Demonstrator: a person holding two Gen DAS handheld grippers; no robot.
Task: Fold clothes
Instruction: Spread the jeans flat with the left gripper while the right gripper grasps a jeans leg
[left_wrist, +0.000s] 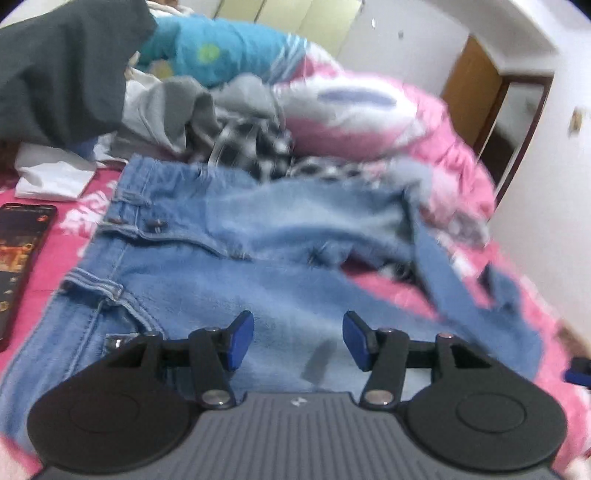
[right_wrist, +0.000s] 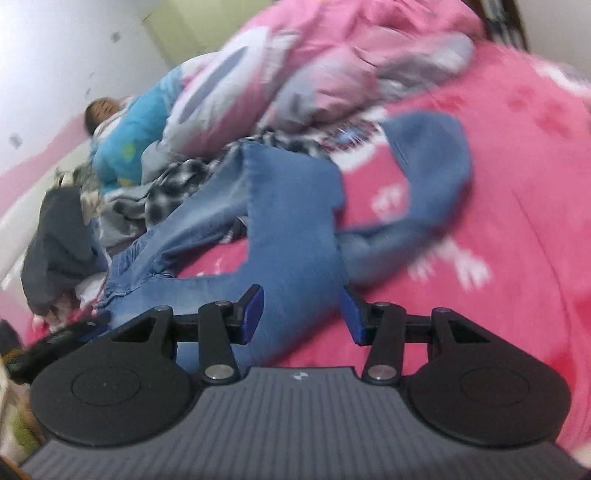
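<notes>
A pair of light blue jeans (left_wrist: 207, 258) lies spread on the pink bedspread (left_wrist: 85, 206), waistband to the left, legs running right. My left gripper (left_wrist: 298, 339) is open and empty, just above the seat of the jeans. In the right wrist view the jeans (right_wrist: 288, 229) lie crumpled, one leg bent over and its end curling to the right (right_wrist: 428, 155). My right gripper (right_wrist: 301, 314) is open and empty, over the lower edge of that leg.
A heap of clothes lies behind the jeans: a dark grey garment (left_wrist: 62, 70), a grey top (left_wrist: 173, 110), a black-and-white checked cloth (left_wrist: 255, 147). A pink and blue duvet (left_wrist: 354, 107) is bunched at the back. A phone (left_wrist: 18, 258) lies left.
</notes>
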